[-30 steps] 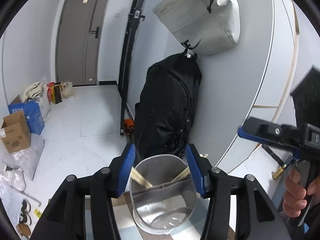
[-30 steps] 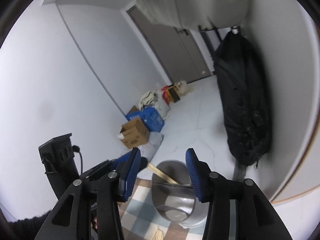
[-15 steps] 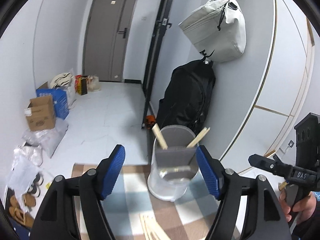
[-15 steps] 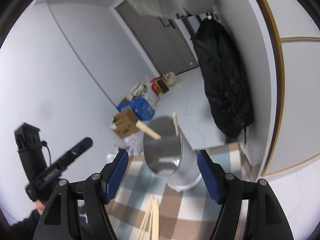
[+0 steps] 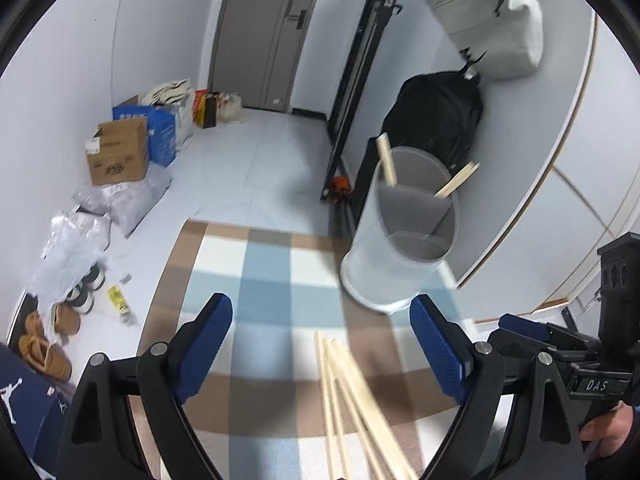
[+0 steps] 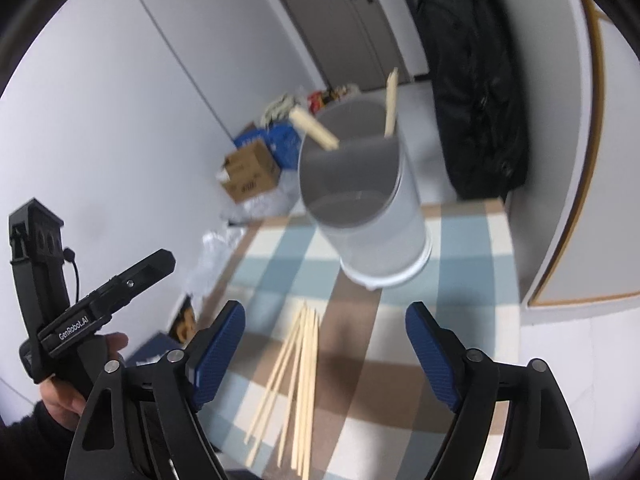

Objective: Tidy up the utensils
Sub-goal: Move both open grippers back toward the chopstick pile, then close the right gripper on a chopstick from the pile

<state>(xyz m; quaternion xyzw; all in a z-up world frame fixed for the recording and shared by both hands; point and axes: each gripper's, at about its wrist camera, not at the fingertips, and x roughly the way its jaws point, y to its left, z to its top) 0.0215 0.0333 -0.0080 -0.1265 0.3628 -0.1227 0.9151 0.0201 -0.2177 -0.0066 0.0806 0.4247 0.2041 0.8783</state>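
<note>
A grey cylindrical utensil holder (image 5: 404, 240) with an inner divider stands on a checked cloth (image 5: 256, 280), with two chopsticks (image 5: 386, 162) leaning in it. Several loose wooden chopsticks (image 5: 352, 400) lie on the cloth in front of it. My left gripper (image 5: 320, 320) hovers over them, its jaws opening with nothing gripped. In the right wrist view the same holder (image 6: 368, 216) stands beyond the loose chopsticks (image 6: 298, 364). My right gripper (image 6: 326, 316) hangs above them, its jaws also opening and holding nothing. The left gripper (image 6: 132, 276) shows at the left edge, held by a hand.
A black backpack (image 5: 436, 116) and a pale bag (image 5: 492, 20) hang on the curved white wall behind the holder. A cardboard box (image 5: 118, 154), a blue bag (image 5: 162, 136), plastic wrappings and shoes (image 5: 44, 344) lie on the floor at the left. A grey door (image 5: 272, 32) stands at the back.
Both grippers have drawn back and down from the holder, and their jaws have widened. The loose chopsticks on the cloth have come into view beneath them.
</note>
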